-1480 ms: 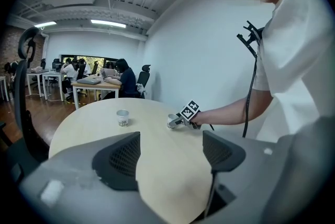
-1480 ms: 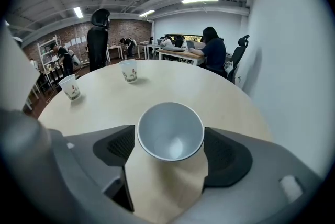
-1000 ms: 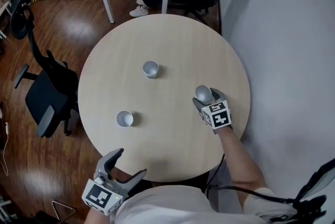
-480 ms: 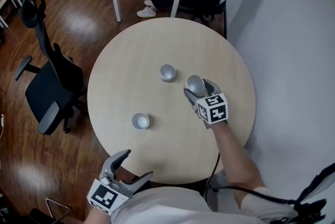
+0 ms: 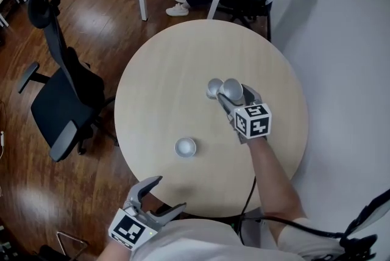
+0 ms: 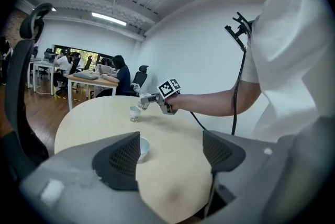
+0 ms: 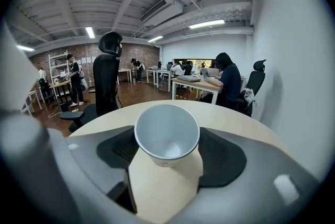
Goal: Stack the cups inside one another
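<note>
Jaws of right gripper (image 5: 233, 98) pinching white paper cup (image 7: 167, 134) by its sides, cup held off round pale wooden worktop (image 5: 164, 83). Held cup just right of second white cup (image 5: 213, 88), upright near worktop centre; contact between them unclear. Nearer and left: third white cup (image 5: 185, 147), upright, alone. Jaws of left gripper (image 5: 155, 196) spread, nothing between, at near worktop edge. Black office chair (image 5: 61, 101) on floor, left.

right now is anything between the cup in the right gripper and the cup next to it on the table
Nothing visible. The held cup in the right gripper is right beside the middle cup on the table, with only open air between them.
</note>
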Demonstrator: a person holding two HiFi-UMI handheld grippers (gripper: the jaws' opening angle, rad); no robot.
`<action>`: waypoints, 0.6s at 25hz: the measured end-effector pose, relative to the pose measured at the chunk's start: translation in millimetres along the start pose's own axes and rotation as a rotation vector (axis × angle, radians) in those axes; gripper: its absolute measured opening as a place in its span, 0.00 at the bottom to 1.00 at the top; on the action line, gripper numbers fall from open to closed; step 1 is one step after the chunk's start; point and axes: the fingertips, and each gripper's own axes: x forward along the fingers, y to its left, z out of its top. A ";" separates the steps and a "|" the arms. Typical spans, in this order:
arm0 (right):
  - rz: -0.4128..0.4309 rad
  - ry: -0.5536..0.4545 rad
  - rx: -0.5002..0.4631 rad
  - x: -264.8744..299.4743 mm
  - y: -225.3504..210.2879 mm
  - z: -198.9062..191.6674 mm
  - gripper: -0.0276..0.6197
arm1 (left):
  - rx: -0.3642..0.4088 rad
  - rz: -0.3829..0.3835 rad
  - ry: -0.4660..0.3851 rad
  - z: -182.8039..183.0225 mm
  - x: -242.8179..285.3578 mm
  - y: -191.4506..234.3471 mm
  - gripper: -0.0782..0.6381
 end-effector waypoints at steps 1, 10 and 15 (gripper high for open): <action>-0.007 -0.004 0.006 3.9 0.8 3.1 0.59 | 0.003 -0.007 0.001 -1.0 -1.6 4.1 0.66; -0.052 0.006 0.005 35.9 -2.4 15.8 0.59 | -0.006 -0.023 -0.016 4.3 -10.3 34.1 0.66; -0.060 0.045 -0.006 48.4 -0.5 3.6 0.60 | -0.013 -0.021 -0.030 4.5 -13.5 45.5 0.66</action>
